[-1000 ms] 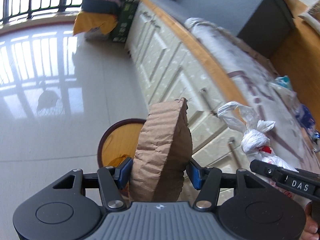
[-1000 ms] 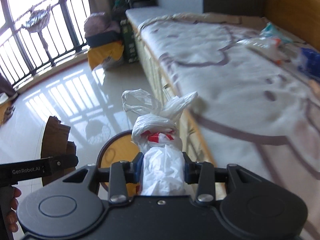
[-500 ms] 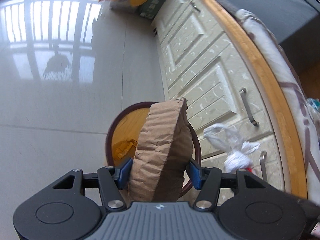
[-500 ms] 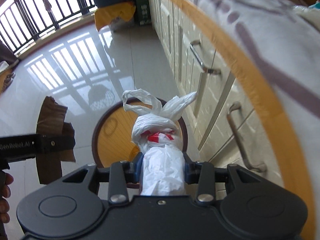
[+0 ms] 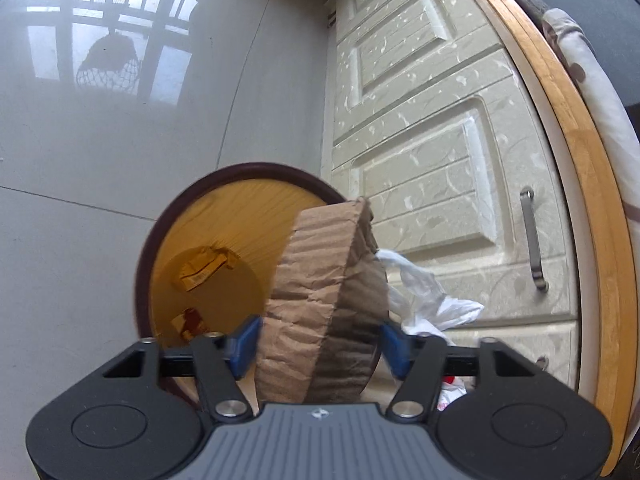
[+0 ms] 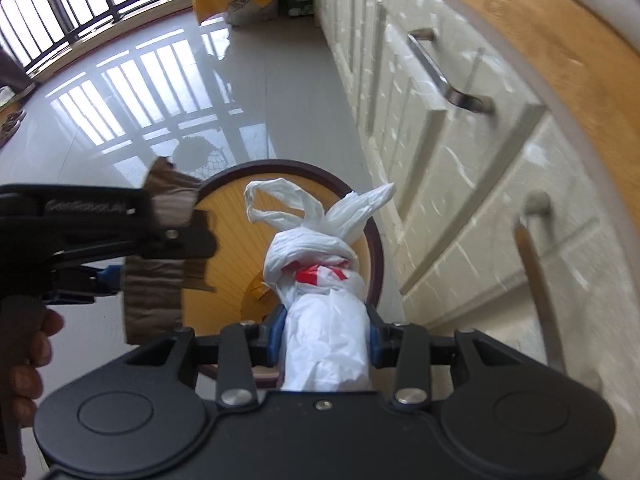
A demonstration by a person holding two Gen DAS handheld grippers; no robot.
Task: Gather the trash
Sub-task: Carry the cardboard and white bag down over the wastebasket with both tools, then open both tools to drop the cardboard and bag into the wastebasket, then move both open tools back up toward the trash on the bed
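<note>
The left gripper (image 5: 320, 346) hangs over the round waste bin (image 5: 176, 248), its jaws opening with the crumpled brown cardboard (image 5: 324, 300) standing between them; a gap shows beside each blue pad, so the piece looks freed or nearly so. The right gripper (image 6: 325, 334) pinches a knotted white plastic bag (image 6: 320, 280) between its pads, the knot and loose ears pointing forward over the same bin. Going down in size: the pale cabinet front (image 5: 432, 152) runs just beside the bin on the right, then the bin, its orange lining holding a few scraps (image 5: 204, 270), then the cardboard, then the bag. The cardboard's long axis runs ahead and downward into the opening, and both loads sit above the rim, side by side, cardboard to the left.
</note>
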